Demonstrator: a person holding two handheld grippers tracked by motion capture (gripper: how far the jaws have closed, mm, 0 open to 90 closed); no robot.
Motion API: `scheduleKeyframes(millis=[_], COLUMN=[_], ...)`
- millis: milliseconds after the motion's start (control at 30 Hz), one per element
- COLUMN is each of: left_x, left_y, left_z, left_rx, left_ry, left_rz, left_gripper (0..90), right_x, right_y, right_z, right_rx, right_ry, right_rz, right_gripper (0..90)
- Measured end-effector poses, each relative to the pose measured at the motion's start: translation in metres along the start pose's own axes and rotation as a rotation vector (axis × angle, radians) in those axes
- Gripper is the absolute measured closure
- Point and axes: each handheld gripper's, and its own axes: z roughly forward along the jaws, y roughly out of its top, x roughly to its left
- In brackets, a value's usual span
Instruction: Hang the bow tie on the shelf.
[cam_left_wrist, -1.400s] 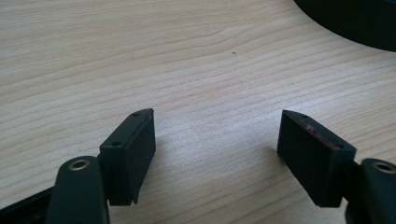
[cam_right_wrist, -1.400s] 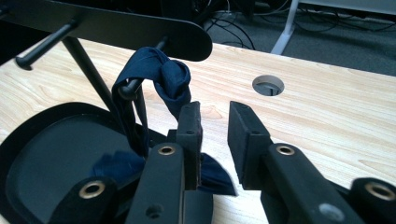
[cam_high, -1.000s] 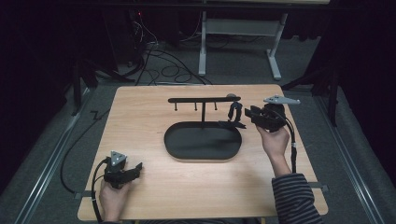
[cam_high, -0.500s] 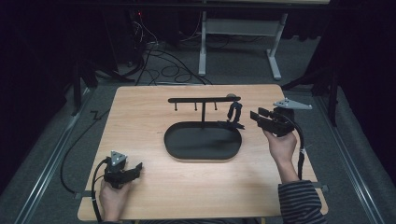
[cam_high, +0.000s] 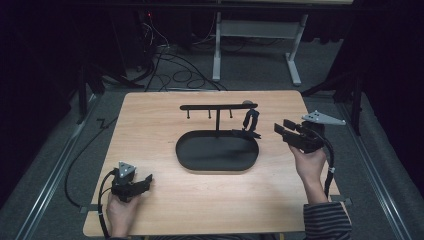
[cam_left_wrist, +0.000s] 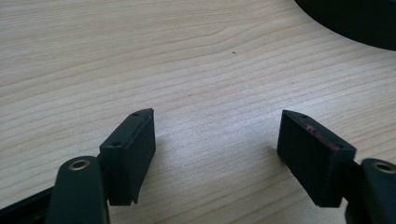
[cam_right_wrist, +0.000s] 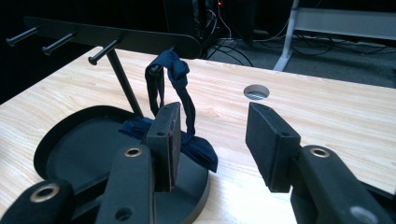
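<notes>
No brand, label or readable writing appears on anything; the nearest thing to a mark is a faint reddish smear along the top edge of one pad in the left gripper view.

The light wooden desk (cam_high: 165, 120) carries a black metal stand (cam_high: 217, 108), a flat oval base tray (cam_high: 216, 152) with a thin upright post and a horizontal bar fitted with short pegs. A dark blue knotted fabric strap (cam_high: 250, 121) hangs from the bar's right end, its lower part lying on the tray's rim.

The right claw (cam_high: 281, 130), held in the person's right hand (cam_high: 311, 162) at the desk's right side, is just beside the strap but apart from it. Its jaws stand wide open with nothing between them. The right gripper view shows what the high view cannot: the knot (cam_right_wrist: 176, 70) in the strap near the bar, the folded blue cloth spread on the tray edge, and a round hole (cam_right_wrist: 256, 92) in the desk top. In that view the nearer jaw covers part of the strap's lower loop.

The left claw (cam_high: 142, 181), in the left hand (cam_high: 120, 212) at the desk's near left corner, is well apart from the stand. Its view shows both jaws spread wide over bare wood grain, holding nothing, with a cut-off arc of the tray at the top right corner.

Behind the desk, cables and a grey frame on the floor are dim and hard to make out.
</notes>
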Motion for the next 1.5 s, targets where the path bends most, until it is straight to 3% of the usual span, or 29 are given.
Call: scheduleKeyframes(millis=[900, 1500], left_x=[-0.001, -0.001], left_y=[0.0, 0.0], left_z=[0.0, 0.0], left_rx=[-0.001, -0.001], left_ry=[0.004, 0.005], left_rz=[0.002, 0.002], left_gripper=[28.4, 28.4], right_x=[0.004, 0.006], right_y=[-0.03, -0.05], right_z=[-0.037, -0.045], right_rx=[-0.037, -0.038], right_ry=[0.012, 0.021], right_rz=[0.013, 0.031], right_gripper=[56.3, 55.8])
